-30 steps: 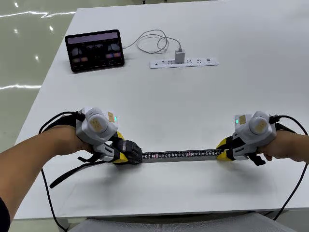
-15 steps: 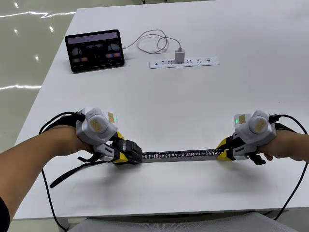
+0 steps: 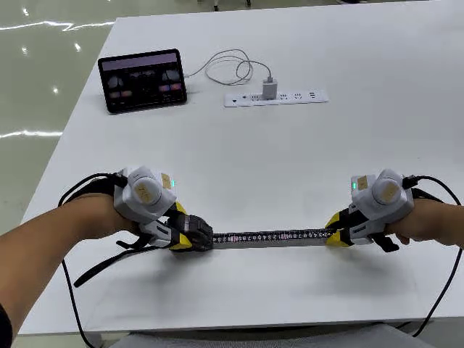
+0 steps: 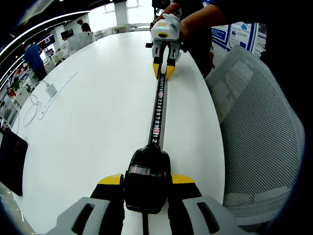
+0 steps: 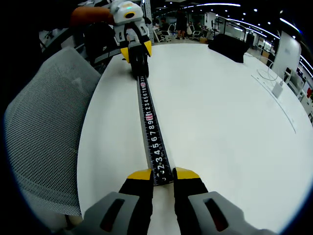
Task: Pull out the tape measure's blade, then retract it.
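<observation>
Nothing but the camera has shifted: left gripper (image 4: 147, 179) clamps the black plastic tape measure case (image 3: 196, 230), right gripper (image 5: 164, 175) pinches the dark numbered blade (image 5: 149, 122) stretched between them; pull-out looks done, retraction remains.

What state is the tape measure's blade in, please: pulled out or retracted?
Pulled out: the blade lies stretched from the case in the left gripper to the right gripper clamping its end.

Head downward, gripper views facing along blade (image 4: 157, 113)
</observation>
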A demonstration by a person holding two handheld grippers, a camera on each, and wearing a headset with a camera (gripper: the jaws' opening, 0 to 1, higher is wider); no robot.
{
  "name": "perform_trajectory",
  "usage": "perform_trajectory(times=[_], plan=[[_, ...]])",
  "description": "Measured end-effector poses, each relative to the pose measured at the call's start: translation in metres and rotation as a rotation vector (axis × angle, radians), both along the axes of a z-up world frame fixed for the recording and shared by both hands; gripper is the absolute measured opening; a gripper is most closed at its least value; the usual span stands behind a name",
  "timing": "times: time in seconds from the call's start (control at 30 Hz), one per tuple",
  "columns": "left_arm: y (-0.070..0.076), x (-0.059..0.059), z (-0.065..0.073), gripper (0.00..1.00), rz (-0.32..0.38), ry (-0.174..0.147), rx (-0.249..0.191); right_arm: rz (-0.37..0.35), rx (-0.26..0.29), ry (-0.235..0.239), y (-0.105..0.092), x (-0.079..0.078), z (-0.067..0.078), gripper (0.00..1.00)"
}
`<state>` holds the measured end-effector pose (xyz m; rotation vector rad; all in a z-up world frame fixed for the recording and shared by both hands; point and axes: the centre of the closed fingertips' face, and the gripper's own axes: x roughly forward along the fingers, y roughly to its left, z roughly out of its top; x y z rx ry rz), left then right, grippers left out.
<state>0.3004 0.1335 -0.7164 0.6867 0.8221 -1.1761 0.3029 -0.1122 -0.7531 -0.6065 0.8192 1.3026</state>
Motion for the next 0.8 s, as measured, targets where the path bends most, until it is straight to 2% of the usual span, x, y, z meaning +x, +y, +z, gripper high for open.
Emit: perform_trajectory(times=[0.3,0.47,0.8], plan=[[-0.0006,0.0009,0.0005,0.30,0.004,0.001,-0.006,0.007,-0.013,0.005,-0.0001,0.0011,-0.0011,0.11],[-0.0014,0.0001,-0.0005,0.31,-0.022,0.002,0.005,0.032,-0.031,-0.003,-0.0011,0.0024,-0.0024,0.12],[-0.0035,0.0020,-0.0007,0.32,-0.037,-0.009,0.010,0.062,-0.052,-0.042,-0.0019,0.0048,-0.0048,0.14]])
